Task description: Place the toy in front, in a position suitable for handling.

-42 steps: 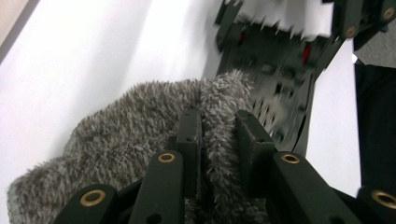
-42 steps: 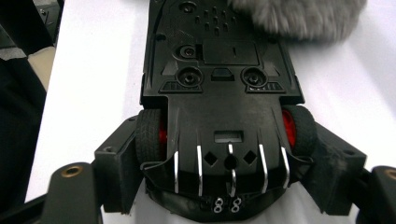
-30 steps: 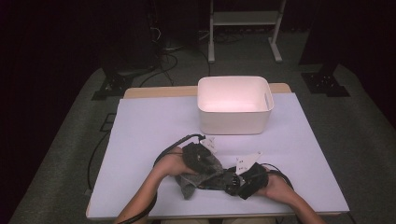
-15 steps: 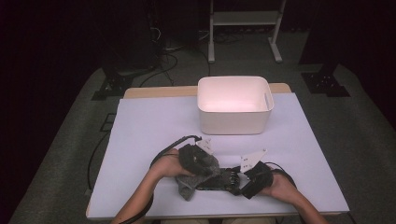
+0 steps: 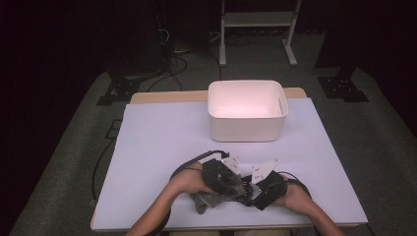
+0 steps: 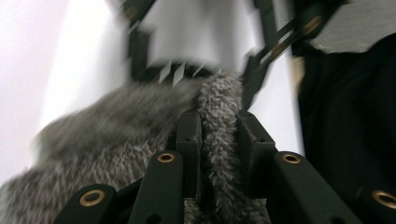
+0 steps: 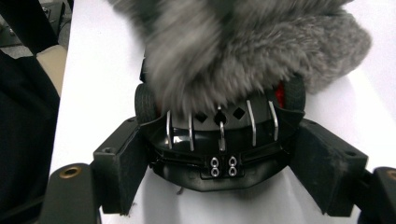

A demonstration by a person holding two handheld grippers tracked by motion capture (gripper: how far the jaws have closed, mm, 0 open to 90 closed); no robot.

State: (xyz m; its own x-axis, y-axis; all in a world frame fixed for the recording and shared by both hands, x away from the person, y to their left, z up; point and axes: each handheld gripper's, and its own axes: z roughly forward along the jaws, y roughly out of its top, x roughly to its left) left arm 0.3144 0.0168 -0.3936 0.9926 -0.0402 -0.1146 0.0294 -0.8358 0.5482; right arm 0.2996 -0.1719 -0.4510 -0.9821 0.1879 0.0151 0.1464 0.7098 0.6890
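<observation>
A grey fuzzy cloth point(image 6: 116, 126) is pinched in a fold by my left gripper point(image 6: 218, 126), which is shut on it. The same cloth point(image 7: 243, 37) drapes over the top of a black toy car point(image 7: 219, 140) with a chrome grille. My right gripper point(image 7: 219, 161) is shut on the car, one pad on each side. In the high view both grippers meet near the table's front edge, the left gripper point(image 5: 236, 188) facing the right gripper point(image 5: 250, 191), with the cloth point(image 5: 204, 200) hanging below the left hand.
A white plastic bin point(image 5: 246, 118) stands at the back middle of the white-covered table point(image 5: 157, 137). Cables trail from both grippers onto the table. A dark floor with stands and cables surrounds the table.
My left gripper has shifted a little to the right with the cloth, closer to the right gripper. The right hand has stayed in place.
</observation>
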